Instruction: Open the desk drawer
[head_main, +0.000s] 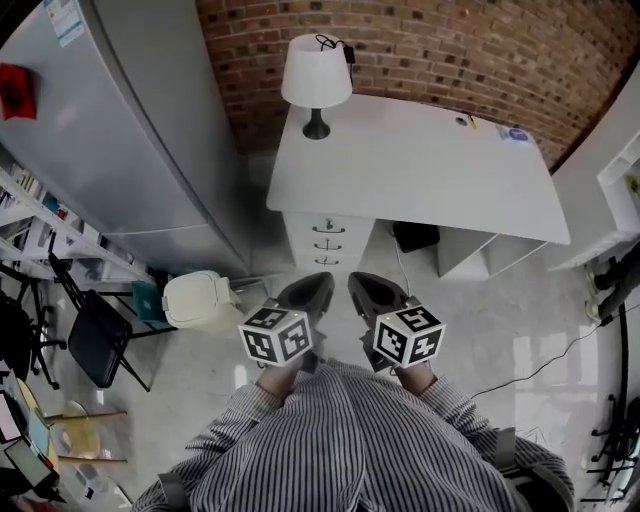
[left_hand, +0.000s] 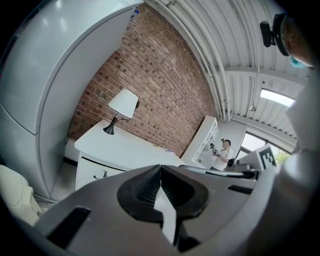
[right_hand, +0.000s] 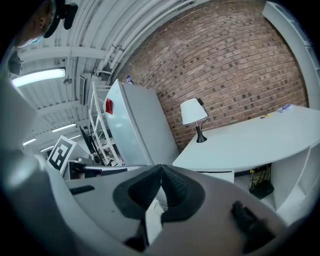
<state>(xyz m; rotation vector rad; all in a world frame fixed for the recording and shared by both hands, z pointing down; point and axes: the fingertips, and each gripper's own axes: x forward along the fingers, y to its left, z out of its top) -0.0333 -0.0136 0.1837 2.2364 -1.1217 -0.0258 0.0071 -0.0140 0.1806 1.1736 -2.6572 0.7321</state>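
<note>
Brick wall (head_main: 450, 50) — pale glossy floor (head_main: 500, 330)

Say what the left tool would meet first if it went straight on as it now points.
The left tool would most likely meet the drawer stack under the desk first; depth is unclear.

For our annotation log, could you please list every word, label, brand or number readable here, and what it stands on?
None is legible.
White paper label on the tall grey refrigerator: too small to read.
Red sign on its side: blurred.
Small blue-and-white card on the white desk: too small.
Black-and-white marker cubes: patterns only, no words.
</note>
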